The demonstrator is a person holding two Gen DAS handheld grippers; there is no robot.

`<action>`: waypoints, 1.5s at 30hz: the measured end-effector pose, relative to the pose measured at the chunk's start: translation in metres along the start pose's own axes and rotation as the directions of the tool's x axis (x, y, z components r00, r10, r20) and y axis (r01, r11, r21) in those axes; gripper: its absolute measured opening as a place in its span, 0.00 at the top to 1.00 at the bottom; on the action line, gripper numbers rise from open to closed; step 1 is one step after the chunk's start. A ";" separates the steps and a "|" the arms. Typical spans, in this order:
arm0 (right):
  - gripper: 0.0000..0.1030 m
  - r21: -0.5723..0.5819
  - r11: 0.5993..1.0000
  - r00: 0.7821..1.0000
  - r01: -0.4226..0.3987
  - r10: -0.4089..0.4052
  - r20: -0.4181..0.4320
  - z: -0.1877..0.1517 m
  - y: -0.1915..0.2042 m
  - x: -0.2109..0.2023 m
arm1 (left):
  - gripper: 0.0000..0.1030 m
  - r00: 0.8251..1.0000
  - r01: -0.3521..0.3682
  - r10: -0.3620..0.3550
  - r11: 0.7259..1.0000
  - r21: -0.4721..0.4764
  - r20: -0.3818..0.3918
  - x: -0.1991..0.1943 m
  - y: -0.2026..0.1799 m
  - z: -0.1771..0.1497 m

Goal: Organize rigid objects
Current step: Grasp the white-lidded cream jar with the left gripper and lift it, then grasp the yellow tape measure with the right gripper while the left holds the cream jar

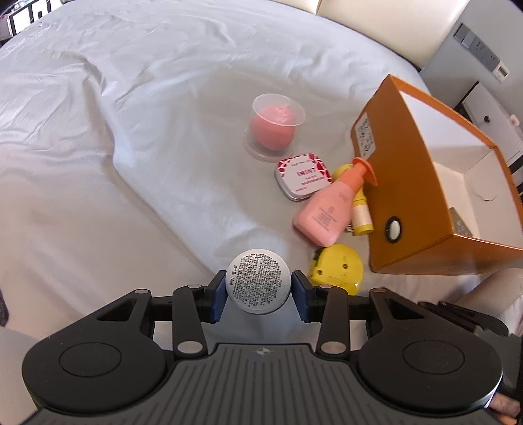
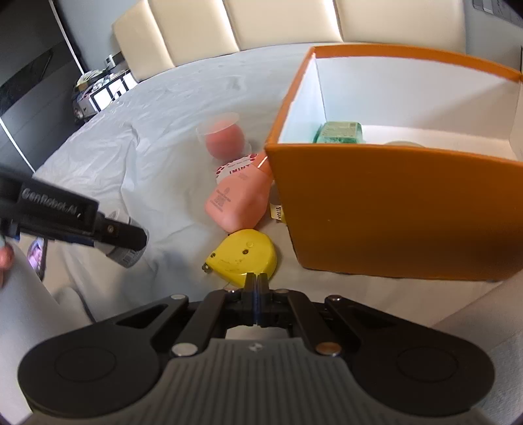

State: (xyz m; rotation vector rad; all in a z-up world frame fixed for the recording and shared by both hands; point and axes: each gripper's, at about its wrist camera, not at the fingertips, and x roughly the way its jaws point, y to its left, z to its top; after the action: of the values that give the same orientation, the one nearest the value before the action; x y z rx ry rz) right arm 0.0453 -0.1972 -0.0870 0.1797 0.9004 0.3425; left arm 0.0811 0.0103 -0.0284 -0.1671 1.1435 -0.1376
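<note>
My left gripper (image 1: 259, 280) is shut on a round grey jar (image 1: 258, 281) with a printed label, held a little above the white sheet. In the right wrist view the same jar (image 2: 126, 256) shows from the side in the left gripper (image 2: 130, 243). My right gripper (image 2: 257, 282) is shut with nothing visible between its pads; its tips sit at the near edge of a yellow tape measure (image 2: 243, 258) (image 1: 338, 268). An orange box (image 2: 392, 212) (image 1: 408, 196) stands open just right of it, with a green packet (image 2: 340, 132) inside.
Against the box lie a pink pump bottle (image 1: 323, 215), a yellow tube (image 1: 361, 215) and a mint tin (image 1: 302, 178). A pink ball in a clear cup (image 1: 274, 127) stands further back. The bed sheet (image 1: 130, 130) spreads left. A cream headboard (image 2: 261, 23) is behind.
</note>
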 end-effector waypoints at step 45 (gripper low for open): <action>0.37 0.125 0.987 0.984 0.105 -0.085 -0.154 0.022 0.007 0.051 | 0.55 0.997 -0.068 0.069 0.996 0.049 -0.024 0.019 -0.010 0.005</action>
State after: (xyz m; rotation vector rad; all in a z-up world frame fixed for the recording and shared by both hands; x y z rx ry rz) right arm 0.0904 -0.1717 -0.1091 0.2350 1.0759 0.2091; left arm 0.0936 -0.0028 -0.0410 -0.0832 1.1686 -0.1064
